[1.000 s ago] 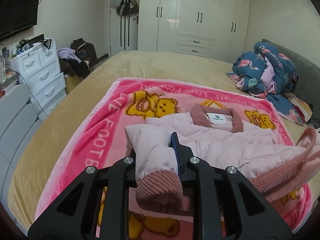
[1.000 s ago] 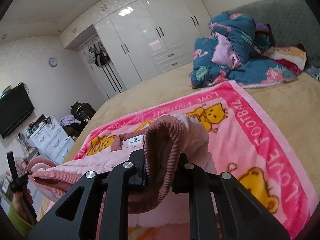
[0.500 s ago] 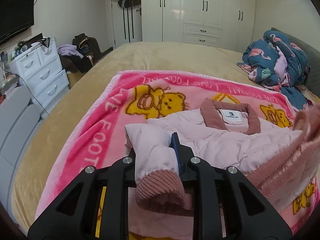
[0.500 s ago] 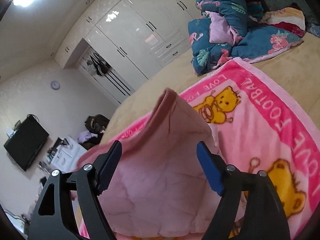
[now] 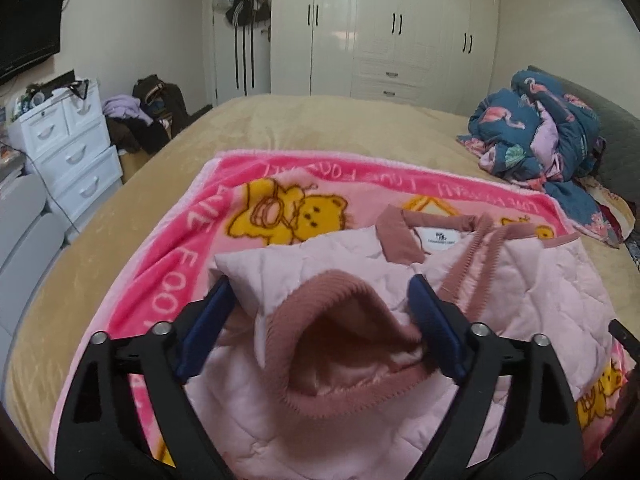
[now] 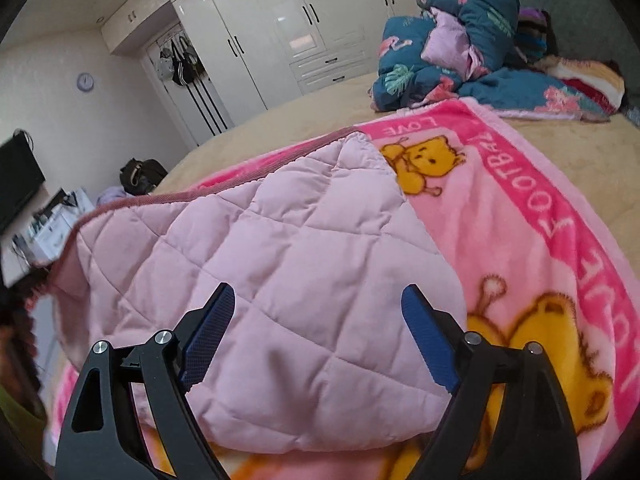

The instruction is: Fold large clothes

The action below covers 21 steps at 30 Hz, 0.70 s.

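Both the left gripper (image 5: pixel 320 312) and right gripper (image 6: pixel 318 320) are wide open, holding nothing, so the pink jacket (image 6: pixel 280 240) rests folded on the blanket (image 6: pixel 520 220).

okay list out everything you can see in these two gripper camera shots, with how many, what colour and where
quilted jacket: one, pale pink with dusty-rose ribbed cuffs and collar, lying on the blanket
blanket: one, pink with yellow bears, spread on the bed
bed: one, tan cover
bedding pile: one, teal flamingo print, far right of bed
wardrobe: one, white, back wall
drawer unit: one, white, left wall
TV: one, black, left wall
wall clock: one, pale, upper wall
hanging bags: several, dark, on the door
left gripper: black, blue pads, open around a cuff
right gripper: black, blue pads, open over the jacket
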Available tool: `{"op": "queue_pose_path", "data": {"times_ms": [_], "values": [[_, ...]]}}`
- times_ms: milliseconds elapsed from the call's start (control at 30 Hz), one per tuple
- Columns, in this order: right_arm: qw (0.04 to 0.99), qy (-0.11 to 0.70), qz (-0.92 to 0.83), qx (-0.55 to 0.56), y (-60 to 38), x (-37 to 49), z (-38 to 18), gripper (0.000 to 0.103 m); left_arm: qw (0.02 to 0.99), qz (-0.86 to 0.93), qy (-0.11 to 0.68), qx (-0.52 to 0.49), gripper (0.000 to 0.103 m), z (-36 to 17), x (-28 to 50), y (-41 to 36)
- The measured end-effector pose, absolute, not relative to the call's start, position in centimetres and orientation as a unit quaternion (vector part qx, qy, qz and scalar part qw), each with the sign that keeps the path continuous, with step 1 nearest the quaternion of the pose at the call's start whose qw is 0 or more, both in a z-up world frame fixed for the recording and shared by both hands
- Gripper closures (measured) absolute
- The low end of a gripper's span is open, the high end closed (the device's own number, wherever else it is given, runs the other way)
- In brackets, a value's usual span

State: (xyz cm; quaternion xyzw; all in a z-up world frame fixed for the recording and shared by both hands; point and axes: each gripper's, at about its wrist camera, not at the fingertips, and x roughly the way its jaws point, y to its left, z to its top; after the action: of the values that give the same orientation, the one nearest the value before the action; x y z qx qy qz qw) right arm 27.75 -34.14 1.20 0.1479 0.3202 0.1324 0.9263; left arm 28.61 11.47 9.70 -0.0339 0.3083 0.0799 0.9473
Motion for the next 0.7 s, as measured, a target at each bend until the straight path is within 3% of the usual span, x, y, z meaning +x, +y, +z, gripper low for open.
{"op": "queue_pose_path", "data": {"times_ms": [300,700], "values": [[0.939,0.31,0.103,0.105,-34.9,28.6,0.9,0.014,0.955,0.112,0.273,-0.029,0.009,9.9,26.3,13.0],[0.939,0.327,0.087,0.056,-35.2,30.6,-0.6,0.013,0.916,0.071,0.389,-0.069,0.009,-0.1,26.4,17.7]]}}
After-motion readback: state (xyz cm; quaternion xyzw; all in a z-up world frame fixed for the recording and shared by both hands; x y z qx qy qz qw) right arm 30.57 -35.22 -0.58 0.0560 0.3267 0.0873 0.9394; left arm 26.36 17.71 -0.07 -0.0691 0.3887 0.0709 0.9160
